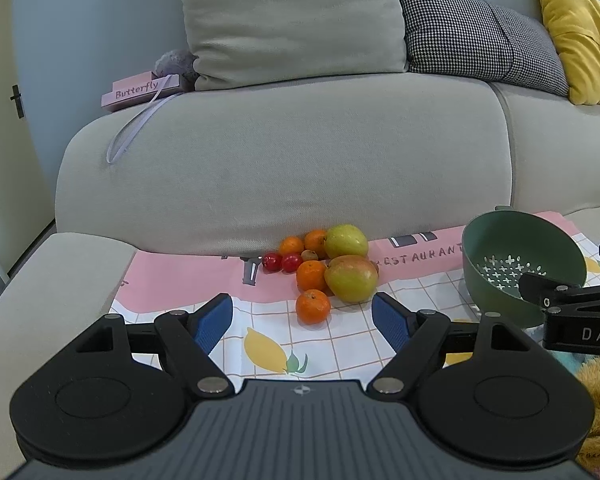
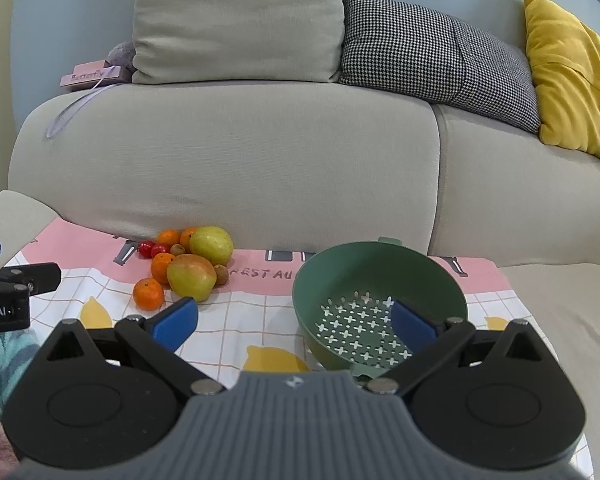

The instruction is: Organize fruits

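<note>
Fruits lie in one tight cluster at the far edge of the printed cloth (image 1: 340, 344), hard against the sofa's backrest (image 1: 284, 168). Contents: four oranges, the nearest orange (image 1: 313, 306) sitting slightly apart toward the front; two large pears, the near pear (image 1: 351, 278) touching the far pear (image 1: 346, 241); two red cherry tomatoes (image 1: 281, 262) on the left side; and a few small brown fruits (kind cannot be told). None is in the receptacle yet.

Handling assessment: the oranges look firm, round and light, likely to roll on the soft seat; a grip across the widest part seems soundest. The pears look heavier and smooth-skinned, so a hold across the broad belly, not the tapered end, is advised. The tomatoes appear small, slick and easily crushed; light pressure only.

Green colander (image 2: 380, 280) stands empty on the cloth toward its right edge, well apart from the cluster, tilted slightly.

Left gripper (image 1: 302, 318) hovers over the cloth's near edge, fingers spread wide and holding nothing, lined up with the nearest orange, which is the likeliest first pick. Right gripper (image 2: 294, 320) is likewise wide apart and empty, its right finger in front of the colander's bowl.

Surroundings: cushions (image 2: 240, 20) and a pink box (image 1: 140, 90) rest on top of the backrest.
</note>
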`<state>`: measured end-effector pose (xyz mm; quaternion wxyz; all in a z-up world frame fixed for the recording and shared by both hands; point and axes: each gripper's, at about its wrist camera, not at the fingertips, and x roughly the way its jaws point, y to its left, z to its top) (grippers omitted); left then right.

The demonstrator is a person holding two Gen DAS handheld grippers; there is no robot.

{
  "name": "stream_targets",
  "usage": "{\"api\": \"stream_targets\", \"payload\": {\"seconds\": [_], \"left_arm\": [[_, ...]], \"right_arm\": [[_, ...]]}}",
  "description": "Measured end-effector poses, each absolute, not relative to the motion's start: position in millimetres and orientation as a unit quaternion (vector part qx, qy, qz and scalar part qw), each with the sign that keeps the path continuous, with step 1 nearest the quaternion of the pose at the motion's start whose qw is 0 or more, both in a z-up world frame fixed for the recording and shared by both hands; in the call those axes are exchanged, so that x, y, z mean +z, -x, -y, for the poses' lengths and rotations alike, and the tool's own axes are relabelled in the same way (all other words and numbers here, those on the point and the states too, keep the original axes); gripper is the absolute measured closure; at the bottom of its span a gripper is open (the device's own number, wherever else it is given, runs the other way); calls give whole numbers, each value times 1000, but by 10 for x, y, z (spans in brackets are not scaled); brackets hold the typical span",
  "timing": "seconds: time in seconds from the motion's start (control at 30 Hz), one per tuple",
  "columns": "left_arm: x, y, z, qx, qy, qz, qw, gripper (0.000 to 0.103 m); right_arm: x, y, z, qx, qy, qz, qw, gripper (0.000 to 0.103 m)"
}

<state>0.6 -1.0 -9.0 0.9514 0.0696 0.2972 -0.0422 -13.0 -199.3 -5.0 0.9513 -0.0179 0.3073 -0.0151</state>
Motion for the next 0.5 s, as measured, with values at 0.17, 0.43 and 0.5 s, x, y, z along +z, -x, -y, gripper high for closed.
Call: {"api": "stream_targets", "payload": {"seconds": [0.17, 0.43, 0.5], "left_arm": [[-95, -7, 18, -41, -69, -298, 951, 10], [-116, -16, 16, -43, -68, -304, 949, 10], [-116, -16, 11, -44, -67, -305, 949, 10]], "right_arm": [[-54, 127, 2000, -16, 15, -311, 950, 4], [-70, 99, 2017, -19, 10, -317, 948, 4], [-72, 96, 2022, -20, 9, -318, 948, 4]]}}
